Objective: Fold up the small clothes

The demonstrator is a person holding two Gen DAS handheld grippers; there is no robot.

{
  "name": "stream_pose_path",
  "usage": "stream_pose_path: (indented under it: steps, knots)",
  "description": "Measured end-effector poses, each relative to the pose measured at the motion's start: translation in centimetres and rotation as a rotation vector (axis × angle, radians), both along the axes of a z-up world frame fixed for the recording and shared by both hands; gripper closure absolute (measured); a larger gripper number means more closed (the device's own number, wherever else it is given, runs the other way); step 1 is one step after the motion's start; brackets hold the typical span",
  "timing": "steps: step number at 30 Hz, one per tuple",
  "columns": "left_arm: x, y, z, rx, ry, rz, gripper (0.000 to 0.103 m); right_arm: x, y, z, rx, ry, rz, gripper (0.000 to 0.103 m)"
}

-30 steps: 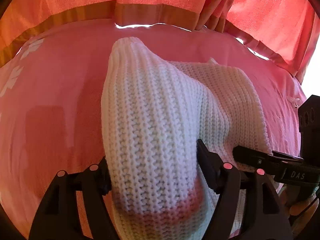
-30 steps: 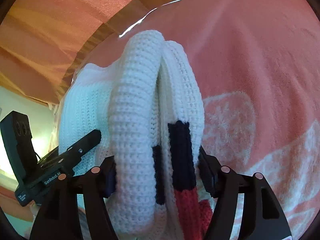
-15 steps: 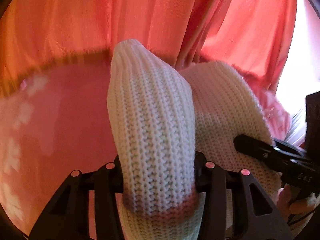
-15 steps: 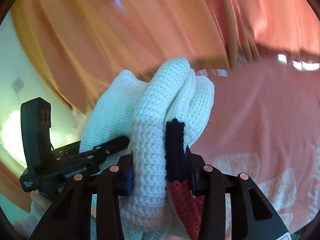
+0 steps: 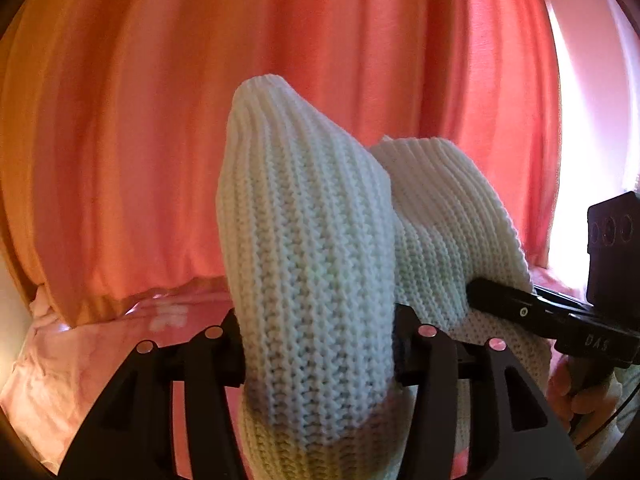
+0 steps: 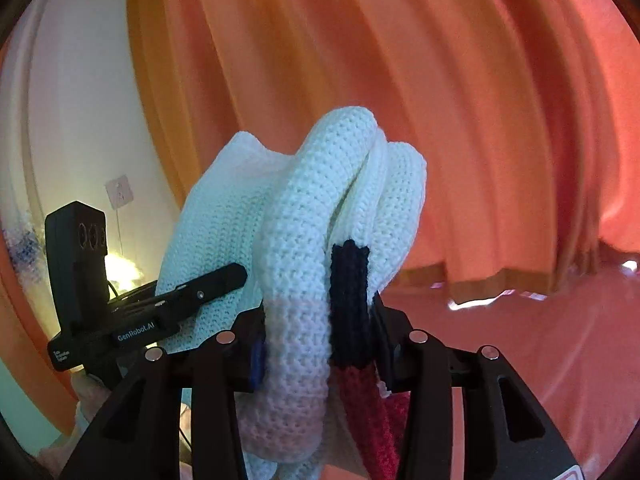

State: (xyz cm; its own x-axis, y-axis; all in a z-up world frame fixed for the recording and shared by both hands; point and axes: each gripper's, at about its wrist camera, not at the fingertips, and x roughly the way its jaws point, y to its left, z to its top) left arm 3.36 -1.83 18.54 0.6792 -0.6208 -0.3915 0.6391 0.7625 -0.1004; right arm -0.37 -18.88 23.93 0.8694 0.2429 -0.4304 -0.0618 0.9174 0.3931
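Observation:
A thick white knit sweater (image 5: 304,220) hangs bunched between both grippers, lifted above the pink bed (image 5: 100,360). My left gripper (image 5: 320,344) presses its pads on a fat white fold, though its jaws are opening slightly. In the right wrist view my right gripper (image 6: 320,340) is shut on a roll of the same sweater (image 6: 304,220), where a navy and a red stripe show. One of the right gripper's fingers (image 5: 504,300) lies against the knit at the right of the left wrist view. The left gripper's body (image 6: 76,264) appears at the left of the right wrist view.
An orange-red curtain (image 5: 160,120) hangs close behind the bed and fills both views. The bed sheet (image 6: 540,340) spreads out below to the right. A pale wall with a socket (image 6: 119,192) lies at the left. A hand (image 5: 560,396) grips the right gripper's handle.
Both grippers have risen with the sweater, lifting it off the bed. The views have tilted up from the sheet to the curtain. Both pairs of jaws have narrowed on the knit.

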Motion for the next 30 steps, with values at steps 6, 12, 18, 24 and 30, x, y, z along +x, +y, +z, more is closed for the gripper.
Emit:
stream_pose_path:
  steps: [6, 12, 18, 24, 30]
  knots:
    - [9.6, 1.2, -13.1, 0.063, 0.278, 0.103, 0.045, 8.3, -0.5, -13.2, 0.047, 0.266, 0.042, 0.052]
    - [13.8, 1.1, -24.2, 0.343, 0.394, 0.236, 0.048, 11.4, -1.5, -23.6, -0.011, 0.543, -0.008, 0.068]
    - [10.5, 2.2, -21.2, 0.245, 0.378, 0.219, 0.045, 9.9, 2.1, -18.2, -0.083, 0.362, 0.111, 0.071]
    - [11.0, 0.5, -23.4, 0.347, 0.408, 0.243, 0.043, 11.8, 2.2, -26.8, -0.174, 0.627, 0.148, 0.092]
    - [10.3, 0.7, -23.9, 0.366, 0.388, 0.268, 0.032, 9.8, 0.6, -23.8, -0.060, 0.592, 0.128, 0.057]
